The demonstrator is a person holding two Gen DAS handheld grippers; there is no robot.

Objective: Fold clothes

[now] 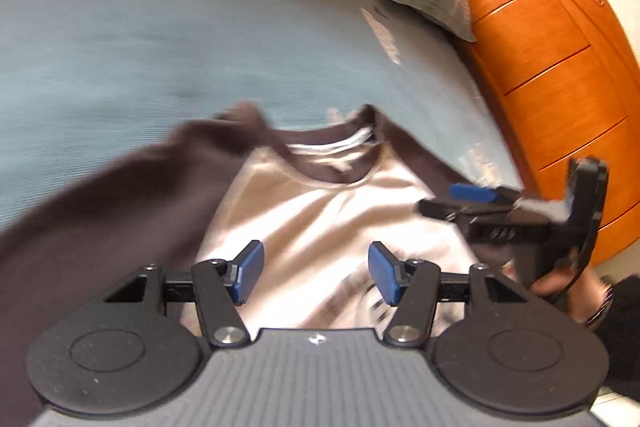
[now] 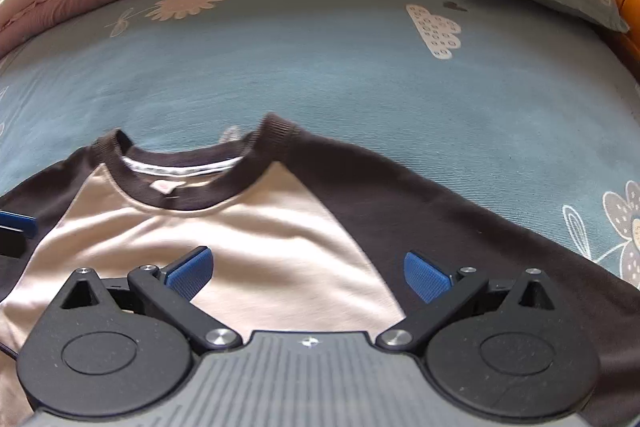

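Beige-brown shirt [image 2: 240,227] flat on bed (blue sheet [image 2: 320,75]), beneath both gaping, empty grippers [image 1: 316,273] [image 2: 308,277].

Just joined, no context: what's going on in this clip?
A person holds a gripper in each hand over a shirt spread face-up on a bed, beige body with dark brown sleeves and collar. Both the left gripper and right gripper are open and empty above the chest. No fold is made yet.
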